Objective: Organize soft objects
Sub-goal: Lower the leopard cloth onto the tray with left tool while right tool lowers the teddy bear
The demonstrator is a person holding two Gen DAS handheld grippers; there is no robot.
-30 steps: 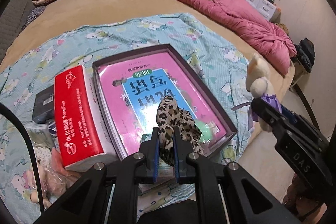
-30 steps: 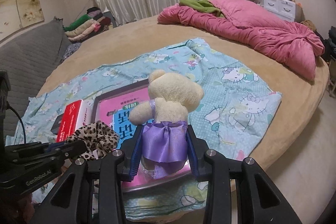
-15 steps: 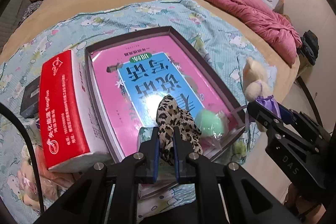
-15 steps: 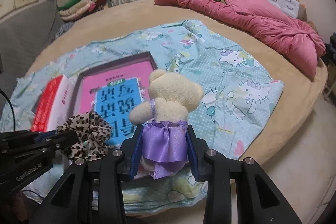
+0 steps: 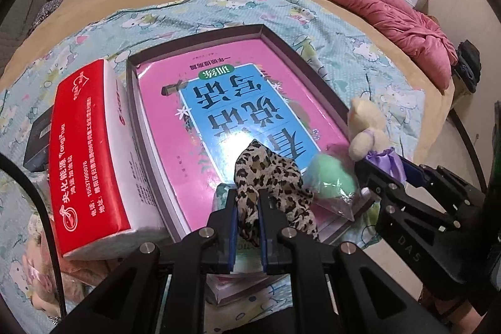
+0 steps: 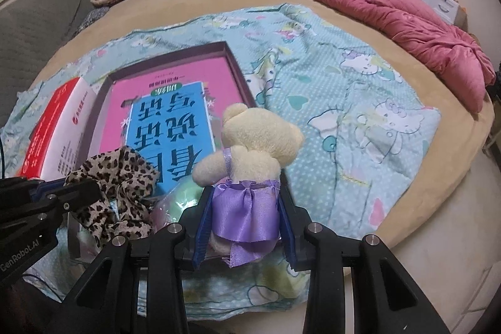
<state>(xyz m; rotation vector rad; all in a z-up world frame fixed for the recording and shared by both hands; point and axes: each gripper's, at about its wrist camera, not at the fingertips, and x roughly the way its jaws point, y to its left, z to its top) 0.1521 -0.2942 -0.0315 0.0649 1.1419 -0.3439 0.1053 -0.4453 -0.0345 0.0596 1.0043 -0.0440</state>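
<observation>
Shallow box [image 5: 316,77] w/ a pink book is lying on the bed's blue sheet; right tool [image 6: 244,227] is pinching the plush bear [image 6: 250,146] at its purple skirt, by the box's near corner; light, squashy, probably best held at the torso. Left tool [image 5: 247,221], pressed nearly together, is nipping the leopard-print cloth [image 5: 266,174] over the box; limp, slippery, so likely needing a bunched grip.

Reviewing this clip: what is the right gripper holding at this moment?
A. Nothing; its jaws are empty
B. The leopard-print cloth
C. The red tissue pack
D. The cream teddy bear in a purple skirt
D. In the right wrist view, the right gripper has its jaws closed on the purple skirt of the teddy bear; the leopard-print cloth is pinched in the left gripper instead.
</observation>
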